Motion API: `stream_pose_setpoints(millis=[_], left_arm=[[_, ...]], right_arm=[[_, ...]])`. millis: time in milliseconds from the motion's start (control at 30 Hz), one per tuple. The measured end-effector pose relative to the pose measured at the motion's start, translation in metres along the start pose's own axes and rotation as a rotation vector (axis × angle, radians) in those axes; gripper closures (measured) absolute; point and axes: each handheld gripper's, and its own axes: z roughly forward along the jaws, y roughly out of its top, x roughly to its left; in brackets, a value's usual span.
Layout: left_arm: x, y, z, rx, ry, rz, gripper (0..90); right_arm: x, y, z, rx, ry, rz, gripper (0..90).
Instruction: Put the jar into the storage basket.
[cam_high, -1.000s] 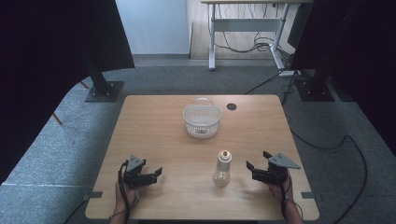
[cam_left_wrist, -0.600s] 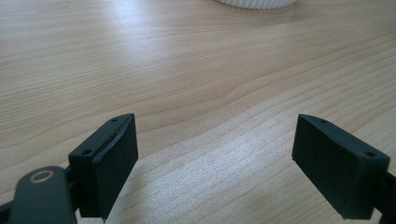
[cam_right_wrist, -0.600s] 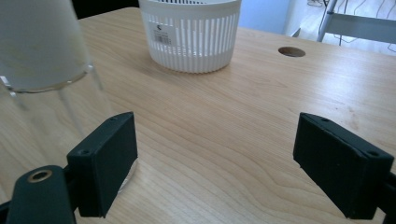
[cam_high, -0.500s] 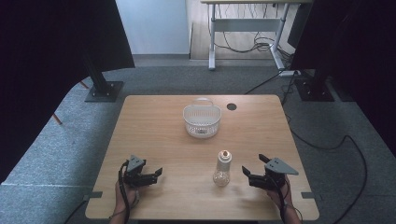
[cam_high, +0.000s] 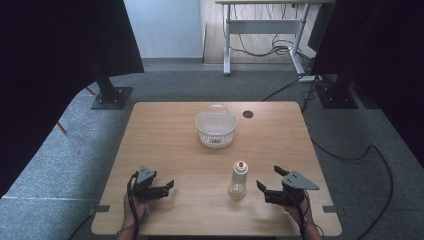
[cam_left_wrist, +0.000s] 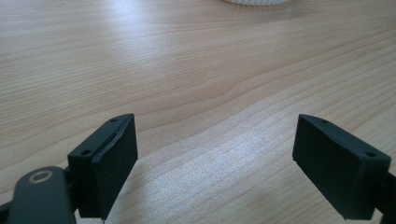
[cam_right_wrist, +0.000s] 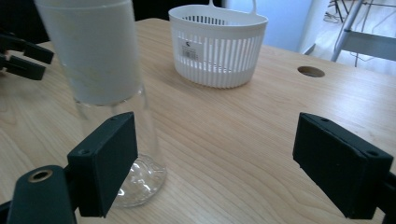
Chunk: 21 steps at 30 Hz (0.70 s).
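Note:
A clear glass bottle with a white band around its upper part stands upright on the wooden table, near the front. My right gripper is just to its right, open, its jaws pointing left at the bottle without touching it. In the right gripper view the bottle rises behind the left jaw, and the gap of the right gripper holds nothing. My left gripper rests open at the front left; in its own view the left gripper has bare wood between its jaws.
A white slotted basket with a handle stands at the table's far middle, also the basket in the right gripper view. A round cable hole lies to its right. Black stands and cables are on the floor beyond the table.
My right gripper has shifted a little left, closer to the bottle. The left gripper, the bottle and the basket have stayed where they were.

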Motion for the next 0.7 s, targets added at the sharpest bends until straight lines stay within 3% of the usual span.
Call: stream_pose_setpoints(millis=[300,700], left_arm=[[-0.001,0.0,0.001,0.004,-0.002,0.004,13.8],[-0.002,0.001,0.002,0.013,-0.004,0.014,13.8]], right_arm=[[0.009,0.005,0.001,-0.021,0.061,0.005,12.1],[0.017,0.01,0.004,-0.023,0.098,0.018,9.4]])
